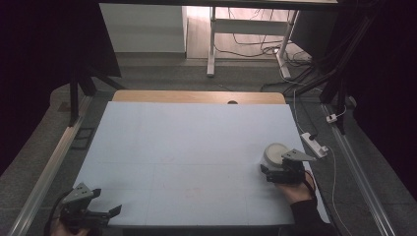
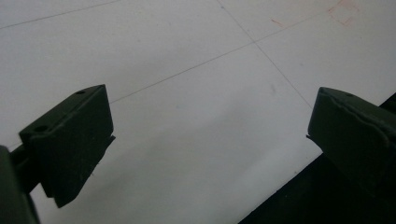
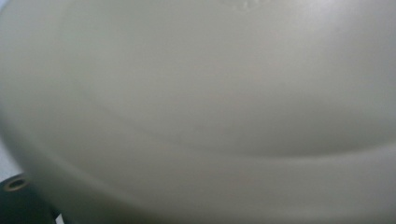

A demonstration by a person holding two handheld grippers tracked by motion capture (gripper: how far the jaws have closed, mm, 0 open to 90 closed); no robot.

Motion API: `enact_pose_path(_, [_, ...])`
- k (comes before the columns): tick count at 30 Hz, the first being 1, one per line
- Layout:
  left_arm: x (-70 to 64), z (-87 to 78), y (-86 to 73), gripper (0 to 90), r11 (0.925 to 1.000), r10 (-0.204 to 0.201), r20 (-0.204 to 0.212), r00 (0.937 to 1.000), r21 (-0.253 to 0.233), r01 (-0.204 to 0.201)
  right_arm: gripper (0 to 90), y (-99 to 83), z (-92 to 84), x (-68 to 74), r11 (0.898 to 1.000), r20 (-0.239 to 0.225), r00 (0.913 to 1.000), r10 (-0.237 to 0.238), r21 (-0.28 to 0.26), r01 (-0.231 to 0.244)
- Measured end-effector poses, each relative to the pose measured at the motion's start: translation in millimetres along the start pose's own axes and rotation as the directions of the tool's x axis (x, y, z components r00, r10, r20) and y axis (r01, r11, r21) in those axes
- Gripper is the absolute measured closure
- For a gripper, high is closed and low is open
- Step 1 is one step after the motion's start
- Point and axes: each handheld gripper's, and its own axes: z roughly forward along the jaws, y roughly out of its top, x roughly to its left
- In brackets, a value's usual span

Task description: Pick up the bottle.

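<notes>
From above, the right gripper closes in on a white bowl at the table's right edge, lifting apparently not begun. The left gripper idles wide open and empty. Right gripper view: bowl pressed close; grip cannot be told.

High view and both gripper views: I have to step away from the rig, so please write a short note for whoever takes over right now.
Left gripper: jaws wide open, holding nothing, at the table's near left corner.
Right gripper: up against the white round container at the near right of the light blue table; the container looms close and blurred in the right gripper view, so I cannot tell whether the jaws have closed on it.
Done: the right gripper has reached the container.
Left: confirm the grip, then move the container; where it goes is not apparent.
</notes>
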Motion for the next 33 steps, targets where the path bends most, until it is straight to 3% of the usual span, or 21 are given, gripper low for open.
enact_pose_path(10, [0.3,-0.2,0.0,1.3,1.0,-0.002,0.0,1.0,0.001,0.002,6.5,3.7,-3.4,5.9,1.0,-0.025,0.9995,-0.021,-0.017,0.021])
enact_pose_path(18, [0.0,0.1,0.1,1.3,1.0,-0.002,-0.001,1.0,0.001,0.002,6.5,11.0,-7.5,15.3,0.999,-0.076,0.9967,-0.026,-0.048,0.023])
enact_pose_path(33, [0.5,0.2,0.1,1.4,1.0,-0.004,0.0,1.0,0.001,0.004,6.5,35.1,-4.3,53.1,0.993,-0.186,0.9783,-0.092,-0.084,0.077])
